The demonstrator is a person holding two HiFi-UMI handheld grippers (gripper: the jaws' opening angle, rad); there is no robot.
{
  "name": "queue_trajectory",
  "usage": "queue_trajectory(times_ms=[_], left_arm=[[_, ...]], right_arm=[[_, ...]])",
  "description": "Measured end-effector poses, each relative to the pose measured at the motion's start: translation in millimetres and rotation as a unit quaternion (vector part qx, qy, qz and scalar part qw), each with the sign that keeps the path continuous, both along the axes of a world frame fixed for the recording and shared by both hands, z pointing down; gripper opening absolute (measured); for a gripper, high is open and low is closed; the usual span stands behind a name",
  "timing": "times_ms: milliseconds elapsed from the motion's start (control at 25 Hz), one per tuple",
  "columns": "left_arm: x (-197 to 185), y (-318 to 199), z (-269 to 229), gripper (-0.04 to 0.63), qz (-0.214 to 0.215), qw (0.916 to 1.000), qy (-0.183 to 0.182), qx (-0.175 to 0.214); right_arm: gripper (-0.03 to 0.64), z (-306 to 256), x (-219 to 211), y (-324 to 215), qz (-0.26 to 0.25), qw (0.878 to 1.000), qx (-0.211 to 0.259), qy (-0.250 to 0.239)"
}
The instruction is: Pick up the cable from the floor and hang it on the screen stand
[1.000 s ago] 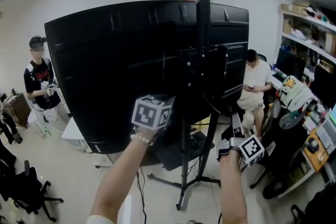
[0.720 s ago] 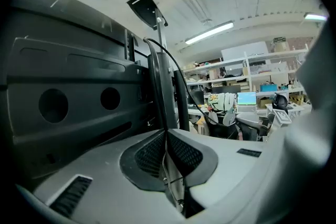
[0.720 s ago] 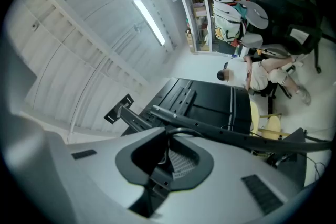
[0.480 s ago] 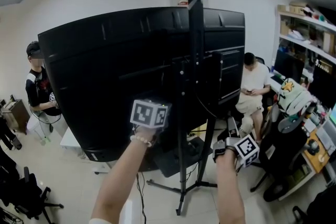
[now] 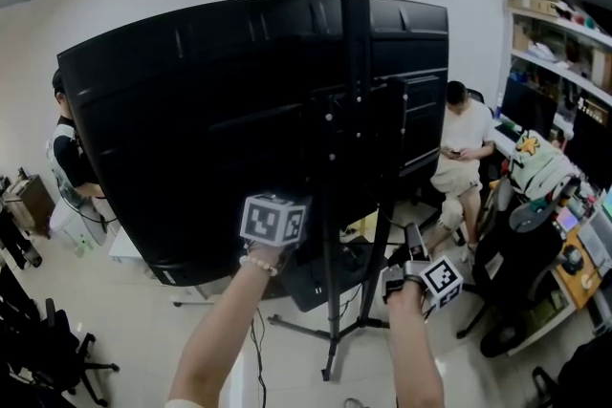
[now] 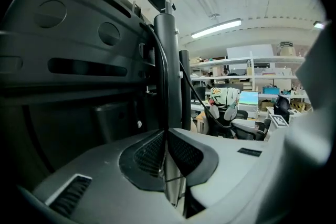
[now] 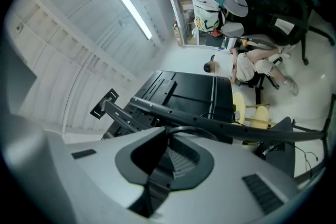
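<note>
Left gripper's jaws opening on the cable; right gripper clamps it near the stand. Drape fully before letting go.

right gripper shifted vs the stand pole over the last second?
Yes, slightly. In the head view the right gripper sits nearer the stand pole than a second ago.

Standing person half behind screen
</note>
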State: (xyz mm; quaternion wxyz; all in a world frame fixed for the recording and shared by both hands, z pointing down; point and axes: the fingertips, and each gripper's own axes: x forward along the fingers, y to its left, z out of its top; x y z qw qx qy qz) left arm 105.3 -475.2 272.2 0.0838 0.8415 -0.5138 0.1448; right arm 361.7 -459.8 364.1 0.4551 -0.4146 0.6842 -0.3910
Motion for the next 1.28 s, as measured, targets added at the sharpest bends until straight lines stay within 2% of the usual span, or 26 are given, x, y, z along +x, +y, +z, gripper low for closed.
queue_trajectory(times_ms=[80,160,320,520,640,720,800,840,920,1120,1200,1280], left_arm=[[-3.3,-2.1,-1.1,0.033,-0.006,0.9999,0.005,0.012],[-6.5,-1.2,1.6,0.112,-0.011,0.9997,0.016,0.016],[-14.3,12.8,11.3,0.121,-0.022,0.9988,0.031,0.029],[-30.7,42.2,41.7,0.121,-0.033,0.9968,0.069,0.023],[-41.6,68.5,64.9,0.120,-0.038,0.9946,0.095,0.017],[-49.0,90.6,85.5,0.116,-0.042,0.9930,0.109,0.015],[-57.0,117.2,111.6,0.062,-0.048,0.9922,0.114,0.014],[-60.8,131.1,126.3,0.013,-0.053,0.9921,0.113,0.012],[-67.3,158.4,156.3,0.002,-0.063,0.9925,0.105,0.005],[-83.7,228.9,226.4,0.002,-0.071,0.9922,0.099,-0.028],[-92.5,255.1,251.0,0.002,-0.075,0.9901,0.109,-0.046],[-100.4,278.2,271.3,0.002,-0.078,0.9877,0.120,-0.063]], right_arm=[[0.043,3.9,-2.0,-1.6,-0.005,1.000,0.004,-0.008],[0.067,10.8,-2.8,-3.8,-0.014,1.000,0.006,-0.019],[0.232,30.6,-12.2,-5.3,-0.057,0.997,0.010,-0.053],[0.252,61.1,-39.7,5.5,-0.107,0.992,-0.004,-0.068],[0.248,82.2,-60.1,18.6,-0.135,0.990,-0.021,-0.045],[0.237,98.7,-75.1,32.6,-0.154,0.987,-0.038,0.003],[0.167,117.0,-91.6,53.1,-0.173,0.979,-0.060,0.086],[0.095,125.6,-100.1,65.4,-0.182,0.972,-0.070,0.134],[0.003,138.0,-116.6,93.1,-0.199,0.952,-0.077,0.219],[0.003,168.3,-145.5,170.1,-0.215,0.899,-0.072,0.375],[0.003,188.8,-149.4,199.3,-0.206,0.881,-0.087,0.417],[0.003,204.5,-153.2,224.6,-0.197,0.868,-0.106,0.443]])
